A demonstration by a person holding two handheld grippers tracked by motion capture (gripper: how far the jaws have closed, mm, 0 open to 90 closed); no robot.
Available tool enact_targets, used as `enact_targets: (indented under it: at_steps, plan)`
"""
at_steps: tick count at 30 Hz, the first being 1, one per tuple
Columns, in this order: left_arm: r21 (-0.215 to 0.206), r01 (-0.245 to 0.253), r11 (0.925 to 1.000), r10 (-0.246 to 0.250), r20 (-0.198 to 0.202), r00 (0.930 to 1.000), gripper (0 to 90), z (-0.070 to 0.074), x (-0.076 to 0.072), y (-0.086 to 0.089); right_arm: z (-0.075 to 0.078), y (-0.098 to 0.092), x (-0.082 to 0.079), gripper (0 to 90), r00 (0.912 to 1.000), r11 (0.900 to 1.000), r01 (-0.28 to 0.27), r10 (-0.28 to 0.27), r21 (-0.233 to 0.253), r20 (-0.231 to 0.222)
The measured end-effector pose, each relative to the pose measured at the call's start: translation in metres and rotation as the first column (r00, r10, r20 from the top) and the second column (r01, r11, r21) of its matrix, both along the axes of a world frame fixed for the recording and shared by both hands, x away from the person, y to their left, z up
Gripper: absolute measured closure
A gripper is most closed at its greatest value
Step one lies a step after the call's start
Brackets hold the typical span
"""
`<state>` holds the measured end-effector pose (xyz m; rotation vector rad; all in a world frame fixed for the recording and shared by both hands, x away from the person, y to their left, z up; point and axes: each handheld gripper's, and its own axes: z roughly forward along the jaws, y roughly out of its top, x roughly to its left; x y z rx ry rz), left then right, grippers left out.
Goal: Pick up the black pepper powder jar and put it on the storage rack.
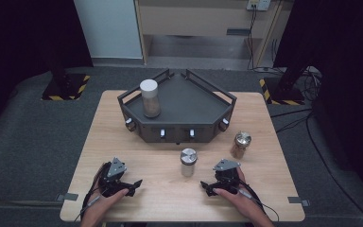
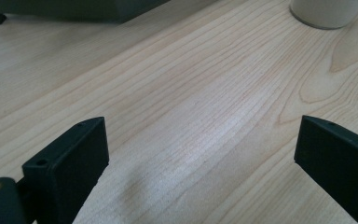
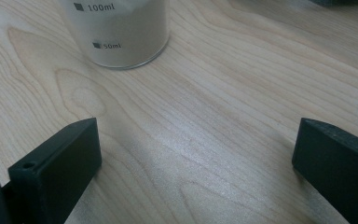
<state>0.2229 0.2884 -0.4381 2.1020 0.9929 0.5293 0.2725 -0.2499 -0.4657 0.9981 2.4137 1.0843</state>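
- The silver-lidded jar (image 1: 188, 161) is standing upright on the table (image 1: 123, 142), between both grippers and just ahead of them.
- The right gripper (image 1: 207, 187) is sitting nearer, jaws gaping wide, empty.
- The left gripper (image 1: 134, 186) is likewise resting spread apart.

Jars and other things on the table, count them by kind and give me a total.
Jars: 3, one on the tray, one in the middle, one at the right
Tray: 1
Grippers: 2, left and right, both open
Total: 6
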Motion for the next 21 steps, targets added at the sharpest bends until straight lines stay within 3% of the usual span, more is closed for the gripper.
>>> enact_targets:
  at_steps: [3, 12, 21]
  plan:
    - [0.009, -0.009, 0.9999, 0.009, -0.003, 1.0000, 1.6, -0.001, -0.001, -0.002, 0.000, 0.000, 0.000, 1.2, 1.0000, 1.000, 0.000, 0.000, 0.000, 0.000]
    - [-0.002, -0.096, 0.9954, 0.096, -0.031, 0.9949, 1.7, -0.010, 0.000, 0.008, 0.000, 0.000, 0.000, 1.2, 1.0000, 1.000, -0.001, 0.001, 0.000, 0.001]
    - [0.012, -0.110, 0.9938, 0.111, -0.050, 0.9926, 2.2, -0.014, 0.013, 0.018, 0.000, 0.000, 0.000, 1.2, 1.0000, 1.000, -0.001, 0.001, 0.000, 0.001]
